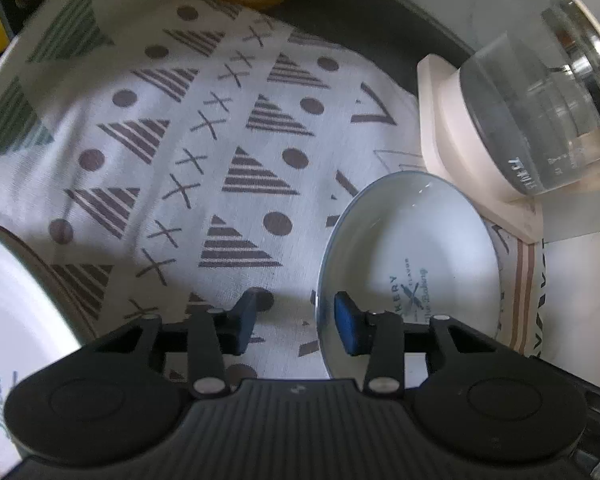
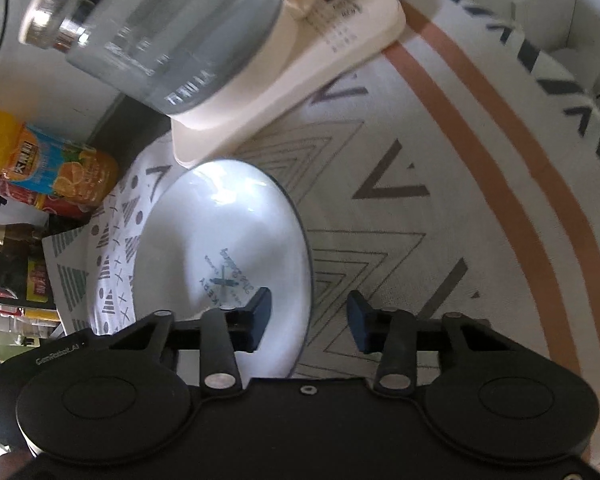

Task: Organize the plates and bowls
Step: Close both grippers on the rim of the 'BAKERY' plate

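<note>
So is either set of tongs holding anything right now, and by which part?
Nothing is held. Both the left tongs and the right tongs are open, each straddling an edge of the white bowl without closing on it.

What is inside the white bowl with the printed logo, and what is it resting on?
The bowl holds nothing visible; only its printed logo shows inside. It rests on patterned cloth, beside the kettle base. The cloth directly beneath it is hidden. Both claws are open, straddling its rim.

The plate [image 1: 4, 340] is cut off by the left frame edge. The kettle [image 2: 172, 36] is blurred. The bowl [image 2: 224, 256] lettering is partly hidden behind the right gripper [image 2: 309, 316].
</note>
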`<state>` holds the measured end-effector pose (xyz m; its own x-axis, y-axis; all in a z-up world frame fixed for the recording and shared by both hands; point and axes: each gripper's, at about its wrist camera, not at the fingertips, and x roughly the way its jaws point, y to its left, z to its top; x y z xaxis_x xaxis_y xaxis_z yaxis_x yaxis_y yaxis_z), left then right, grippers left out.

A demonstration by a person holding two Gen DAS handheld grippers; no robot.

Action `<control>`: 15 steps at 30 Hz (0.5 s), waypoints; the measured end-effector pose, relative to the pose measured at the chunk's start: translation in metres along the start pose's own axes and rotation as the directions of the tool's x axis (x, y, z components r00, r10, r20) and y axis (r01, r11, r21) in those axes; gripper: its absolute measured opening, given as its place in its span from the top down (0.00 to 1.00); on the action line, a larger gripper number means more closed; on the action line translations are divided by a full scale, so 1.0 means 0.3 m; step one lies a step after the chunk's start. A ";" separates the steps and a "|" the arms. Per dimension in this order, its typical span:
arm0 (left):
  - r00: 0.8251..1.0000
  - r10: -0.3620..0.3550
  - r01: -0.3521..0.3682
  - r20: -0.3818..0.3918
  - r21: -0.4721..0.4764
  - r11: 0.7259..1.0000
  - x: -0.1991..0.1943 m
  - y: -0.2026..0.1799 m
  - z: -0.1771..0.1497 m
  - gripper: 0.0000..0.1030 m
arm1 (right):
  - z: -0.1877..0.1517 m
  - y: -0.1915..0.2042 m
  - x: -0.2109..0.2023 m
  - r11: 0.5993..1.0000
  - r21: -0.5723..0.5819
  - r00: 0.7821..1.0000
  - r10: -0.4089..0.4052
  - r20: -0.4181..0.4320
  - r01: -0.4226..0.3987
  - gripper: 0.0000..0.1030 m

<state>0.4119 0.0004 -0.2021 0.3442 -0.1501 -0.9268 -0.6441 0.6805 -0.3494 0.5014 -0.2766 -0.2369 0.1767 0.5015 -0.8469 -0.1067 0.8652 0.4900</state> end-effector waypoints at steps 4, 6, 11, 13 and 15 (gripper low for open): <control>1.000 -0.013 0.013 0.012 0.036 0.999 0.010 -0.024 0.008 0.66 | 0.012 0.001 0.012 1.000 -0.027 1.000 0.015 -0.006 -0.015 0.67; 0.999 -0.034 0.034 -0.009 0.034 0.999 0.027 -0.033 0.015 0.78 | 0.019 -0.001 0.016 0.999 -0.033 1.000 0.019 -0.009 -0.020 0.72; 0.998 -0.054 0.054 -0.021 0.037 0.998 0.032 -0.045 0.007 0.89 | 0.022 -0.008 0.036 0.998 -0.044 0.998 0.044 -0.033 -0.045 0.89; 0.998 -0.059 0.059 0.003 0.058 0.997 0.016 -0.047 0.003 0.91 | 0.017 -0.005 0.030 0.997 -0.061 0.999 0.040 -0.017 -0.041 0.90; 0.997 -0.072 0.071 0.011 0.054 0.996 0.003 -0.042 0.006 0.92 | 0.012 -0.004 0.017 0.997 -0.061 0.999 0.054 0.003 -0.054 0.92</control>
<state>0.4214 -0.0071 -0.1983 0.3966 -0.1908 -0.8980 -0.5802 0.7059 -0.4062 0.5059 -0.2751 -0.2412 0.1732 0.5479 -0.8184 -0.1751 0.8349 0.5218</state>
